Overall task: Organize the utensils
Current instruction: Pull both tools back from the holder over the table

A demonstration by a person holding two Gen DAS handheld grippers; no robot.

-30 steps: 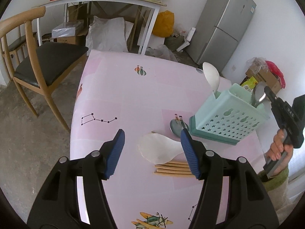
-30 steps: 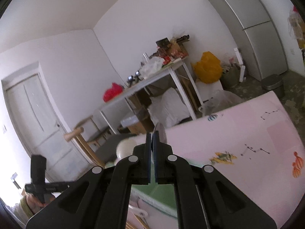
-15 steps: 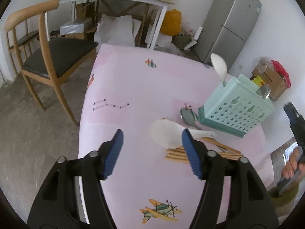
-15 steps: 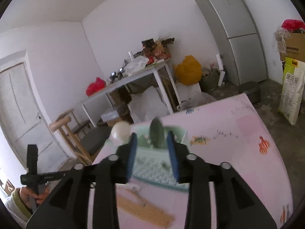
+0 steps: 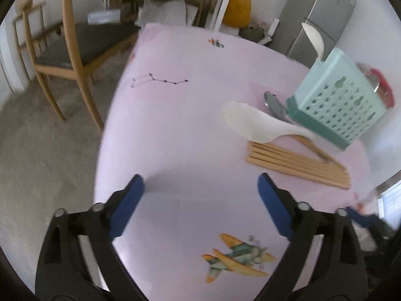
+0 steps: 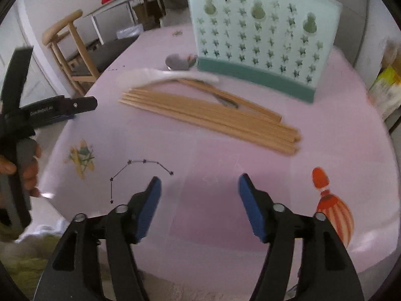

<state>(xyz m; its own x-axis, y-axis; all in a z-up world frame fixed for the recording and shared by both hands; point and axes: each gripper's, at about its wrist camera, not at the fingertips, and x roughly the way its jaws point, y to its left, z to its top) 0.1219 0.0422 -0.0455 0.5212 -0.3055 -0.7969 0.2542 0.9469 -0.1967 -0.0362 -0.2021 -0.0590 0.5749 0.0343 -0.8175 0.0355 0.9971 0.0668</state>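
Observation:
A mint utensil holder stands on the pink table with a white spoon and a metal spoon upright in it. Beside it lie a white rice paddle, a metal spoon and several wooden chopsticks. My left gripper hovers over bare table short of the chopsticks, its jaws opening with nothing between them. My right gripper faces the chopsticks from the near side, jaws also opening and empty.
A wooden chair stands off the table's left side, and a white table with clutter is behind it. A grey fridge is at the back right. In the right wrist view a hand holds the left gripper's handle at the left edge.
Both grippers dropped toward the table and spread their jaws. The right one was shut up by the holder; it has swung down and now faces the chopsticks.

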